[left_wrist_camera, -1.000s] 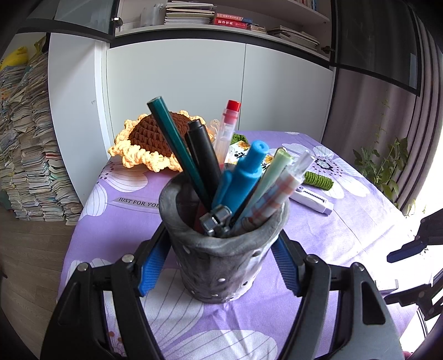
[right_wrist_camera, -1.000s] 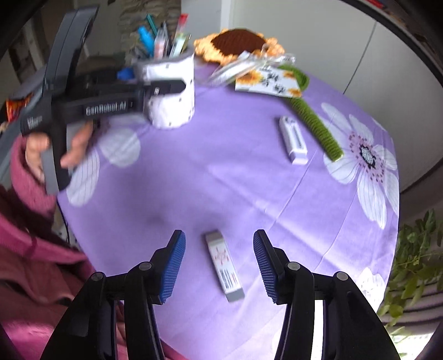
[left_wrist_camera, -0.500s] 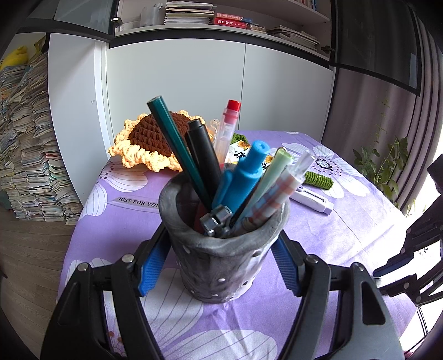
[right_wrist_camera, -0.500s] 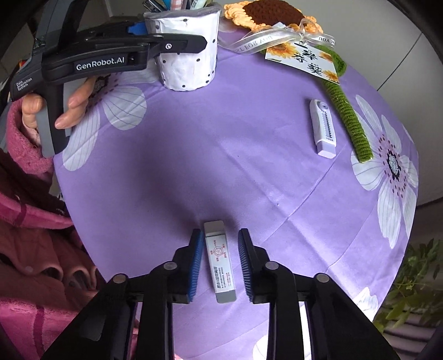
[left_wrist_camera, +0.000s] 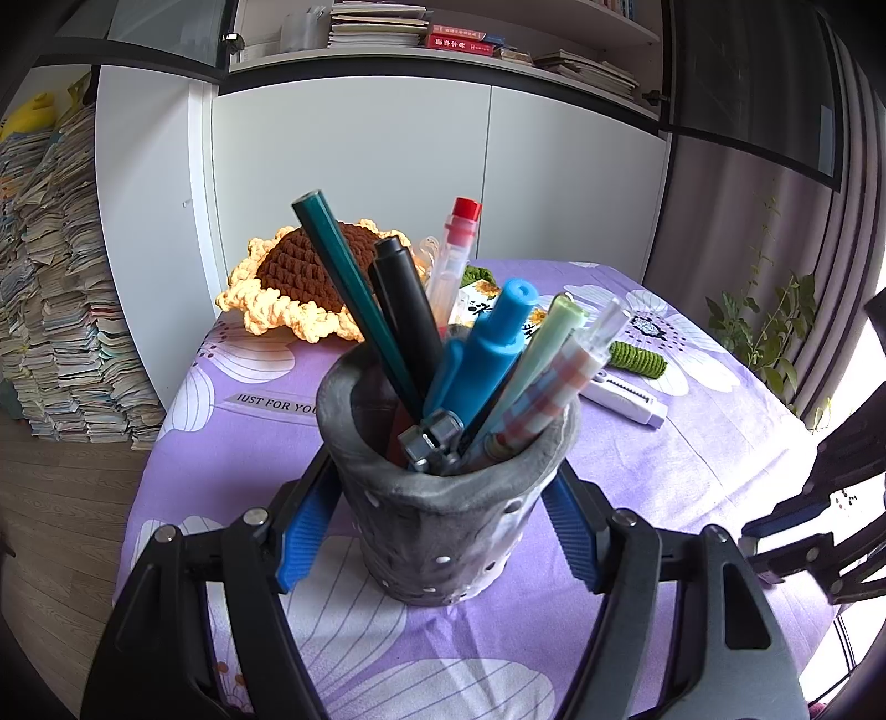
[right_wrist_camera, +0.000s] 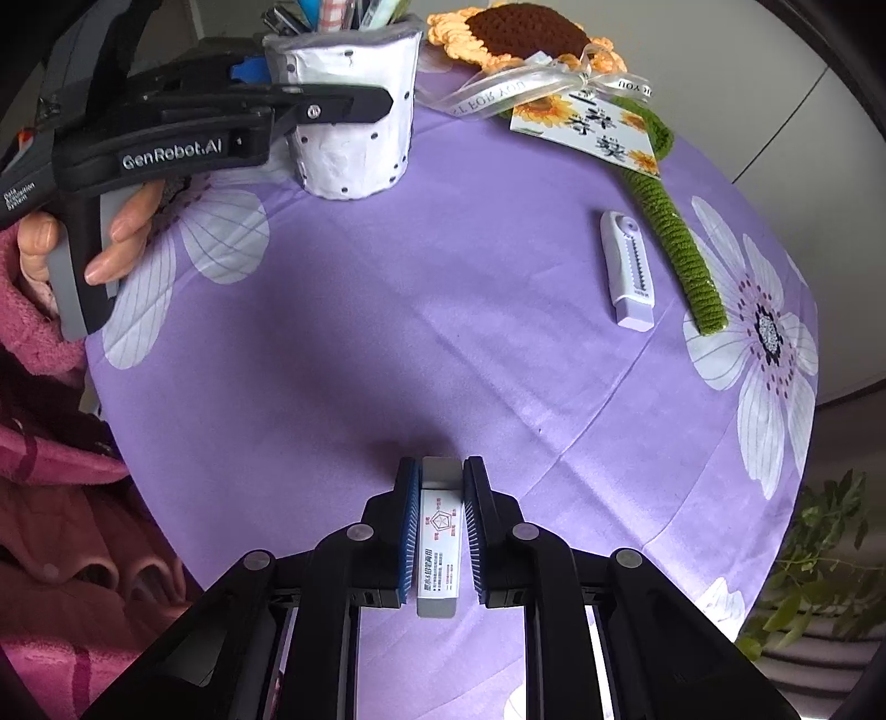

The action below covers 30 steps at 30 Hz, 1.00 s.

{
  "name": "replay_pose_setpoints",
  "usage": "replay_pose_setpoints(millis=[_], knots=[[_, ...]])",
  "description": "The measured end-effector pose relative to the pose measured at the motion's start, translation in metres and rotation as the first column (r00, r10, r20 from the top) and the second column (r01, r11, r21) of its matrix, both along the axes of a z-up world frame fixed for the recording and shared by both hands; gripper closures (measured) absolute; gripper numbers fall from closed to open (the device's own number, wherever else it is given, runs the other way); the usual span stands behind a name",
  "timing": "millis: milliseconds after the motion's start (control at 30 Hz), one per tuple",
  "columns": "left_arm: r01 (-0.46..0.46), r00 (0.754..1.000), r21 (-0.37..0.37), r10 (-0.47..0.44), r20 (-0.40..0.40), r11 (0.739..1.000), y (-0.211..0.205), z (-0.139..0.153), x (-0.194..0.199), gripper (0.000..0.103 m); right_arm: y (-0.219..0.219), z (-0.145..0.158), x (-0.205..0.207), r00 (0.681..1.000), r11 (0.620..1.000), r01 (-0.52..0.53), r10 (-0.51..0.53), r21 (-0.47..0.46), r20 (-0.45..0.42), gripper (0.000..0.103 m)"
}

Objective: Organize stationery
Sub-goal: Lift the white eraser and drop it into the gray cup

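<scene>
My left gripper (left_wrist_camera: 440, 531) is shut on the grey pen holder (left_wrist_camera: 448, 520), which stands on the purple tablecloth and holds several pens and markers. The holder also shows in the right wrist view (right_wrist_camera: 351, 111), white-lit, with the left gripper (right_wrist_camera: 354, 105) around it. My right gripper (right_wrist_camera: 439, 487) is shut on a white eraser (right_wrist_camera: 439, 531) in a printed sleeve, near the table's front edge. A white correction tape (right_wrist_camera: 628, 271) lies flat at the right; it also shows in the left wrist view (left_wrist_camera: 623, 394).
A crocheted sunflower (right_wrist_camera: 526, 27) with a green stem (right_wrist_camera: 675, 232), ribbon and card (right_wrist_camera: 587, 127) lies at the back of the table. A white cabinet (left_wrist_camera: 432, 183) stands behind. Stacked books (left_wrist_camera: 50, 288) rise at the left. A plant (right_wrist_camera: 814, 554) stands off the right edge.
My right gripper has come down over the eraser and closed its fingers on it. The left gripper and pen holder have not moved.
</scene>
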<state>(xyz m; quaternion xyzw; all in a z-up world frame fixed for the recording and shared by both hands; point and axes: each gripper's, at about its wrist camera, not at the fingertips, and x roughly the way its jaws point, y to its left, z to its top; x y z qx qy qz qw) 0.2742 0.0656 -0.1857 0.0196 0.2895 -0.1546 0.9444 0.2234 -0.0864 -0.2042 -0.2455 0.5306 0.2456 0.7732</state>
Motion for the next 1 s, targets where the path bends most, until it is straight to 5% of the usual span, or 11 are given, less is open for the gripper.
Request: replay_pose_setpoints(millis=[300, 567, 1000], knots=[[0.000, 1.000, 0.000, 0.000, -0.005, 1.000, 0.000, -0.002, 0.000, 0.033, 0.002, 0.056, -0.007, 0.970, 0.978, 0.086, -0.126, 0.189, 0.207, 0.086], [0.000, 1.000, 0.001, 0.000, -0.006, 1.000, 0.000, -0.002, 0.000, 0.033, 0.013, 0.073, 0.000, 0.941, 0.950, 0.145, -0.219, 0.278, 0.259, 0.086], [0.001, 1.000, 0.001, -0.001, -0.009, 1.000, -0.001, -0.002, 0.000, 0.032, 0.022, 0.127, 0.026, 0.899, 0.779, 0.110, -0.343, 0.617, 0.273, 0.086]])
